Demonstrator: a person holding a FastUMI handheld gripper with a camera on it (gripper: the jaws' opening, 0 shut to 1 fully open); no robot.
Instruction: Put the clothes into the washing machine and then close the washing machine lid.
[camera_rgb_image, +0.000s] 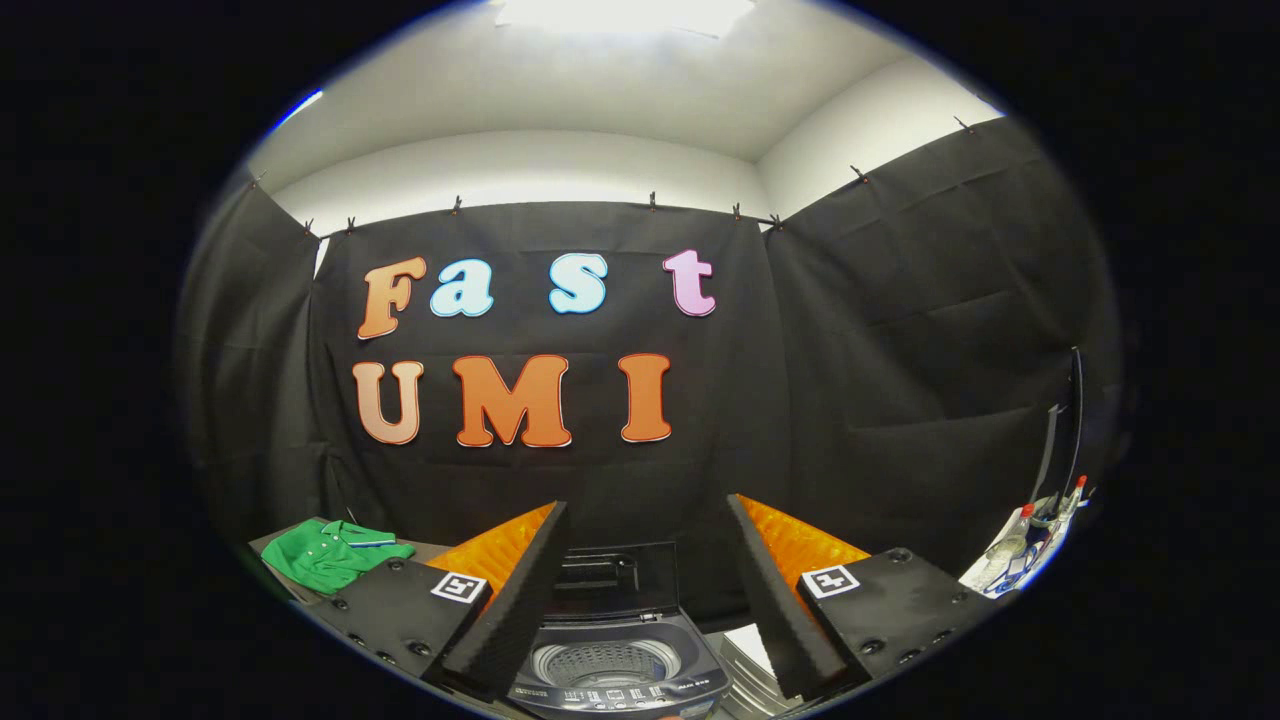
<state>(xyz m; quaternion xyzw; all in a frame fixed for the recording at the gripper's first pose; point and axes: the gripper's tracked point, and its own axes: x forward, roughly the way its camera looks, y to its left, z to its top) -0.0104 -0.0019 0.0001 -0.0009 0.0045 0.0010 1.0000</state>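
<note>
Right now the gripper (640, 600) hangs with its two fingers spread wide apart and nothing between them, so the tongs are released. Just below and ahead of the fingers stands the small top-loading washing machine (620, 672). Its lid (615, 578) is raised upright at the back of the machine, and the drum (605, 662) is open to the view; I can see no cloth inside the part of it that shows.

To the left of the washing machine, beyond the left finger, a green polo shirt (335, 553) lies folded on the table (432, 548), well apart from the machine. I judge that this is the clothes of the task, and that it is not yet picked up, so the work is at its beginning. To the right of the machine, farther off, some small bottles (1020, 535) and other bits stand in a cluttered corner; I cannot tell exactly what they are.

What could go wrong from here, in my opinion: the shirt is flat and soft, so the fingers may catch only one layer and it may unfold and trail over the rim of the machine. A sleeve left hanging outside would keep the lid from closing. Also, the lid stands close behind the drum, and a careless swing could knock it down early.
</note>
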